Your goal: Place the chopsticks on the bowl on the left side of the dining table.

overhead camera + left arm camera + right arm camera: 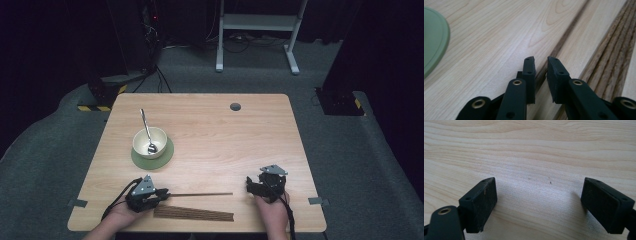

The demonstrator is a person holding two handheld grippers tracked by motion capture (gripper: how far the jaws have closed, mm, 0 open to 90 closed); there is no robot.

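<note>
Lying on the bench (pixel 210 125), one chopstick (pixel 200 194) is straddled by the narrowly parted left claw (pixel 540 58); right claw (pixel 539 187) is held wide apart.

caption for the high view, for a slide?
Left gripper closes around a single chopstick beside the chopstick bundle; right gripper open over bare table.

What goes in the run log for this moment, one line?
left gripper: jaws narrowed around single chopstick, grip unconfirmed | right gripper: open, over bare table | chopstick bundle: near edge | spoon: in bowl
</note>
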